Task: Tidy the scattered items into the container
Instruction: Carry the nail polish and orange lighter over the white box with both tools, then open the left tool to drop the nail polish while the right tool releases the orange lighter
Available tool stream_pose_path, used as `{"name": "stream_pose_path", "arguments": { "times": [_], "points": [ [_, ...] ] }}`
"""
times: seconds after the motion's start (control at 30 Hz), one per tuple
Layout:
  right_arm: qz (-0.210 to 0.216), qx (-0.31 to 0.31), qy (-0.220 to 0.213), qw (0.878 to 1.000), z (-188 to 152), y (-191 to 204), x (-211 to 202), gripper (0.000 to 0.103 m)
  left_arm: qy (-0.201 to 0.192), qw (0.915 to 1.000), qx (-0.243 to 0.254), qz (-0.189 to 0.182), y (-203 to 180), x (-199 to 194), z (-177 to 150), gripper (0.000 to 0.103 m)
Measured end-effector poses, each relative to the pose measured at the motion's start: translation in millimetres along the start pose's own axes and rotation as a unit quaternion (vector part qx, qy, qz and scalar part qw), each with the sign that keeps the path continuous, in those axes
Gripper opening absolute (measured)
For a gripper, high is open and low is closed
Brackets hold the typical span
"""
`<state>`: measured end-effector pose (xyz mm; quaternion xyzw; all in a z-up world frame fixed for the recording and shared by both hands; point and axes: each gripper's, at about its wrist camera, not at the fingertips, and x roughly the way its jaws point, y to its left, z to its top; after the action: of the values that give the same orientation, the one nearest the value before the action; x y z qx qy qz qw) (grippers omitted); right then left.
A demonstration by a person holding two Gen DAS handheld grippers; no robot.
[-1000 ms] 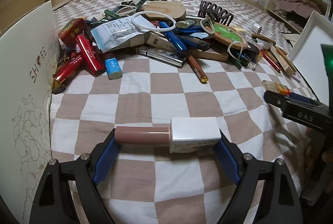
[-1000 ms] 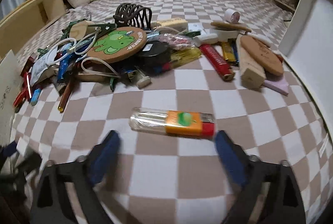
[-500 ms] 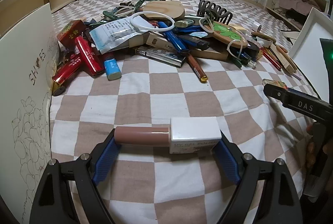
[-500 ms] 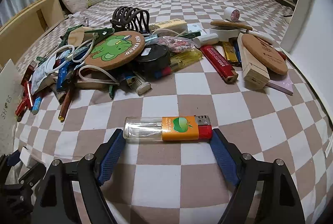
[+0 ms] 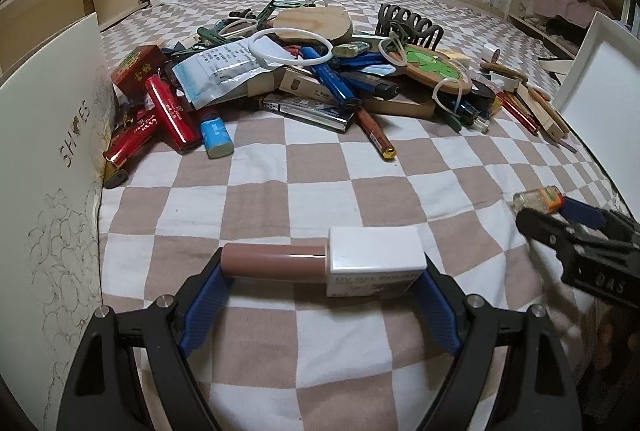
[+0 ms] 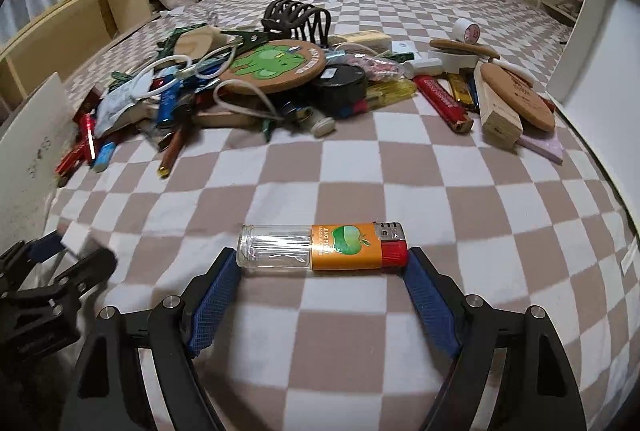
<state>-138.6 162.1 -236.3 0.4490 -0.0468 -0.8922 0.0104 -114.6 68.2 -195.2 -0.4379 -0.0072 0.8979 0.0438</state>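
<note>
Clutter pile (image 5: 320, 79) on blanket (image 5: 320, 191), between boxes

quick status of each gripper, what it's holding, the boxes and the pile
left gripper: shut on gel polish bottle
gel polish bottle: held sideways, capped
right gripper: shut on lighter
lighter: held sideways between the pads
shoe box: standing at left
white box: standing at right
pile: heaped on the bedspread
</note>
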Motion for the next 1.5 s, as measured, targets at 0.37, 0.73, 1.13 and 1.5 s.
{"name": "stream_pose_path", "arguments": {
  "times": [0.37, 0.73, 1.13, 1.5],
  "points": [
    [0.026, 0.027, -0.016, 0.999, -4, 3, -25, 0.083, -0.03, 0.9993, 0.004, -0.022, -4, -28, 12, 0.086],
    [0.056, 0.018, -0.09, 0.994, 43, 28, -79, 0.083, -0.125, 0.992, -0.018, -0.002, 30, -104, 66, 0.086],
    [0.099, -0.036, -0.14, 0.985, 98, 99, -117, 0.083, -0.147, 0.9838, -0.06, 0.084, 129, -166, 88, 0.086],
    [0.167, -0.09, -0.135, 0.973, 125, 196, -125, 0.083, -0.12, 0.977, -0.085, 0.155, 219, -189, 76, 0.086]
  ]
}}
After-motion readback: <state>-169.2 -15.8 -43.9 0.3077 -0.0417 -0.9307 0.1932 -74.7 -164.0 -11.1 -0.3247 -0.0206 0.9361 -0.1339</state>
